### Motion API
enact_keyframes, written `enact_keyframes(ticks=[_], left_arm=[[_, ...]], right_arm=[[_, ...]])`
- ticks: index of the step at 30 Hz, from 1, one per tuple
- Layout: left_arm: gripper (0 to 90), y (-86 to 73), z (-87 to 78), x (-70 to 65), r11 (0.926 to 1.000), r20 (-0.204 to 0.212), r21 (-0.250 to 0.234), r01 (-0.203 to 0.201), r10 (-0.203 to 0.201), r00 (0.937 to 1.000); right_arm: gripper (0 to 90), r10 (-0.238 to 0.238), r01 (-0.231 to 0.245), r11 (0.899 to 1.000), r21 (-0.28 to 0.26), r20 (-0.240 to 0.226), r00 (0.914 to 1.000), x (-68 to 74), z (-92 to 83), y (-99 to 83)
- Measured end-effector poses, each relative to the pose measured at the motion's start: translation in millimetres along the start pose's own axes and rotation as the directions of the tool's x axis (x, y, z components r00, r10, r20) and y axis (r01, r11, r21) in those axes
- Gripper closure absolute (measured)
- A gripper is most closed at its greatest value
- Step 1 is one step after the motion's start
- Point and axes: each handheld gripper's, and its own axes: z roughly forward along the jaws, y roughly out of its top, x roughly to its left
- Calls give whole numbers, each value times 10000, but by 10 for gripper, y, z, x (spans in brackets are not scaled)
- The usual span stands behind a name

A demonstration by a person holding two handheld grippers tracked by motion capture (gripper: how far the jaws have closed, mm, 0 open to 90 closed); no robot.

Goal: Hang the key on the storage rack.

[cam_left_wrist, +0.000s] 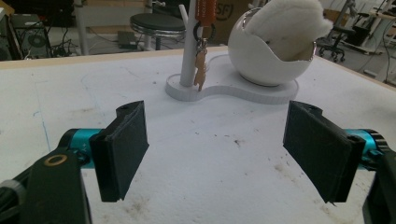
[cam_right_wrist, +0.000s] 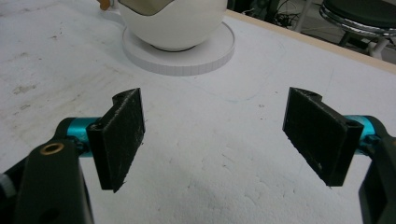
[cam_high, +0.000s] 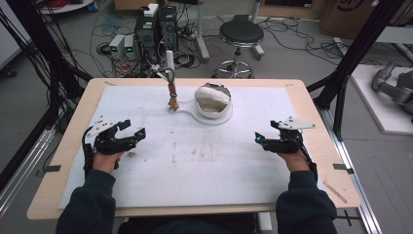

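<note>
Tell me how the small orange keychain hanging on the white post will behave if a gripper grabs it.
The keychain hangs freely from a ring on the post, so it would probably swing and twist when nudged. It looks small and light. The thin post might tip, though its flat white base should steady it.

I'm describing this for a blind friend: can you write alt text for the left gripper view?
Two black pads of an open left claw frame a smudged white table, with nothing between them. Beyond stands a white stand holding an egg-shaped bowl stuffed with white fluff, beside a post hung with an orange keychain.
</note>
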Motion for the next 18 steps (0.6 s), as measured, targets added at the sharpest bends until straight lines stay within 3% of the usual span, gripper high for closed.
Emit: enact_keyframes(ticks=[18], left_arm=[[218,4,-2,-32,9999,148,59,-109,108,9998]], right_arm=[[212,99,-99,9999,92,64,9999,4,3,-36]])
